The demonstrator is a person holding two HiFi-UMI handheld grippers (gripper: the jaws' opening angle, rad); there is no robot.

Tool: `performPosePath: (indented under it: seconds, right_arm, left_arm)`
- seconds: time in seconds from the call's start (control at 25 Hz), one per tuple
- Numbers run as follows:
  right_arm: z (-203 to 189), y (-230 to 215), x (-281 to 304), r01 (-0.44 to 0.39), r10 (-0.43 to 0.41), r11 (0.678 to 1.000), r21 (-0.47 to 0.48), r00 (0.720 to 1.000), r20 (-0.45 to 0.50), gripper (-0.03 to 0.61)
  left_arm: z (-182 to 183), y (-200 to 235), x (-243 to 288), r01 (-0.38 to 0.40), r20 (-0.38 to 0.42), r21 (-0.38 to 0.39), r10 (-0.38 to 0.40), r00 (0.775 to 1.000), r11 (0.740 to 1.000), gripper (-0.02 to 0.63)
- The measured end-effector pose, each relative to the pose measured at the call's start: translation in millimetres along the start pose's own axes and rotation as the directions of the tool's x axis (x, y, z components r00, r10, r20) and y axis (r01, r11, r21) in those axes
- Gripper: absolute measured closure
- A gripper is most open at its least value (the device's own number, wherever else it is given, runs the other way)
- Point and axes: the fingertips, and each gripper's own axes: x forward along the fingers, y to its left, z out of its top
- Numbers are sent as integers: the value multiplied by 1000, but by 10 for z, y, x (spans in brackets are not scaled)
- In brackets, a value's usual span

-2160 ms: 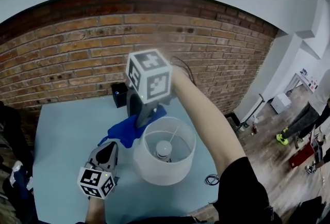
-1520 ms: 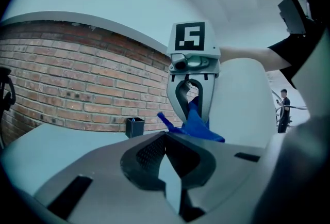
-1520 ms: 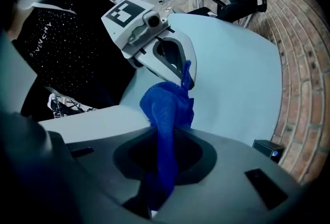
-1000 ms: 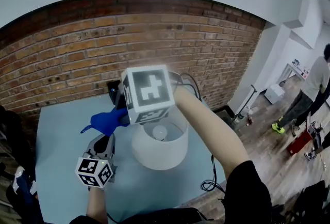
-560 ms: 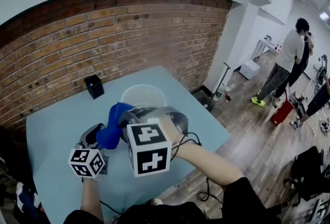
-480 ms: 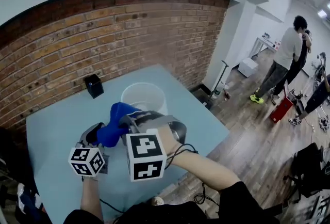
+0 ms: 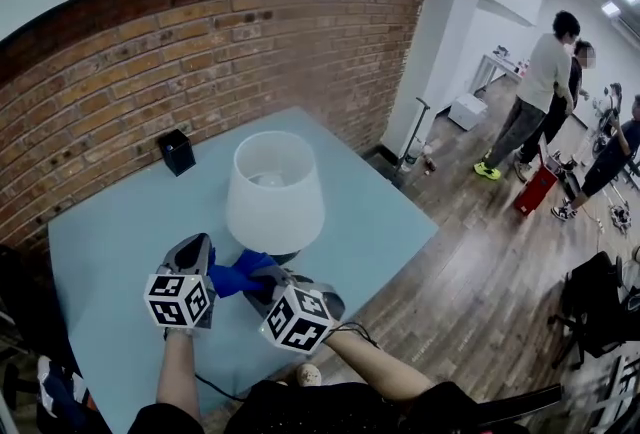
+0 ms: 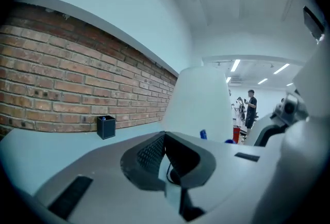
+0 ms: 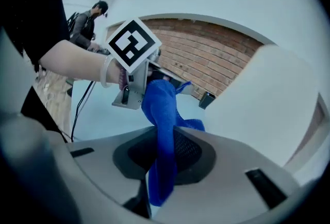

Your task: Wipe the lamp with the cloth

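- Head view: showed the lamp [image 7: 273,190] upright on the blue table [image 7: 110,222], with a small black box [image 7: 177,151] well behind it by the brick wall [image 7: 200,52]. Found both tools low at the near side of the lamp's foot, probably so that wiping could start from the bottom.
- Had the right gripper [image 7: 262,278] clamped on the blue cloth [image 7: 238,276], which lay bunched just beside the lamp's base; could not tell whether it touched. Had the left gripper [image 7: 197,247] alongside, near the cloth's other end.
- Left gripper view: looked past jaws set together with nothing between them, towards the white shade [image 8: 203,104] close ahead. Seemed placed to steady the lamp rather than to wipe.
- Right gripper view: caught the cloth [image 9: 162,114] pinched tight between closed jaws, its free end standing up ahead and the shade [image 9: 273,99] just to the right. Seemed held that way to leave a loose flap ready for a sweep across the lamp.
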Motion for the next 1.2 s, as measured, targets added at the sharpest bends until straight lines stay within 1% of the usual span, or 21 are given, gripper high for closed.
performPosePath:
  seconds: [0.08,0.12,0.2,0.28,0.32,0.4,0.48,0.52,0.56,0.6,0.64,0.72,0.8,0.88,0.92,0.96,1.0,1.04,1.08,1.16,1.2]
  right_arm:
    - [-222,-48,108,66,-72,992,109,996,49,508]
    - [-344,-113,177,122,-129,984,128,990,52,508]
    - [-522,-257,299,252,-258,963,94,965,49,508]
    - [-579,-410,351,383,-383,924,22,921,68,508]
    - [-584,-500,357,450,-447,893,-16,891,83,508]
    - [-595,-707,366,579,-571,811,-87,815,102,508]
    - [-616,-898,406,662,-655,737,-135,749,101,508]
    - [-632,-962,450,679,-674,718,-151,733,92,508]
    - [-652,-999,514,680,-678,715,-163,731,77,508]
    - [-682,-1013,599,664,-666,727,-174,744,54,508]
    - [-729,-1007,698,634,-642,751,-183,767,22,508]
    - [-883,-936,917,539,-558,823,-179,827,-73,508]
    - [-1049,-770,1132,406,-426,903,-141,888,-173,508]
    - [-1134,-473,1293,232,-252,966,-112,943,-219,508]
    - [-1159,-280,1326,134,-157,985,-111,962,-224,508]
    - [-1179,-91,1315,47,-72,992,-116,973,-220,508]
    - [-1192,58,1261,-10,-14,993,-119,979,-203,508]
    - [-1188,148,1173,-32,13,993,-113,985,-169,508]
    - [-1165,171,1060,-22,11,996,-92,993,-119,508]
    - [-1075,25,784,69,-69,998,-8,998,8,508]
    - [-1039,-126,627,138,-141,989,46,988,64,508]
  left_arm:
    - [-77,-24,-55,-2,-9,-15,2,1000,1000,604]
    - [-107,-34,-90,-2,-14,-24,2,1000,1000,604]
    - [-141,-42,-188,-4,-25,-32,3,1000,999,604]
    - [-139,-64,-292,-7,-33,-20,7,999,1000,604]
    - [-131,-81,-334,-10,-34,-11,10,999,1000,604]
    - [-104,-104,-393,-17,-33,1,17,999,1000,604]
    - [-73,-105,-427,-23,-32,10,23,999,1000,604]
    - [-64,-97,-439,-26,-33,17,26,999,1000,604]
    - [-62,-84,-444,-28,-36,24,29,999,999,604]
    - [-64,-66,-436,-31,-39,30,32,999,999,604]
    - [-68,-48,-416,-33,-41,31,34,999,999,604]
    - [-77,-22,-358,-33,-42,23,34,999,999,604]
    - [-91,-7,-302,-30,-46,15,30,998,999,604]
    - [-124,-10,-247,-25,-55,12,25,998,1000,604]
    - [-152,-33,-217,-19,-60,9,20,998,1000,604]
    - [-186,-71,-185,-12,-66,5,12,998,1000,604]
    - [-221,-118,-152,-3,-70,-1,3,998,1000,604]
    - [-252,-167,-122,7,-74,-9,-7,997,1000,604]
    - [-277,-210,-96,15,-77,-16,-16,997,1000,604]
    - [-307,-257,-68,23,-80,-30,-25,996,999,604]
    - [-317,-265,-64,22,-81,-36,-25,996,999,604]
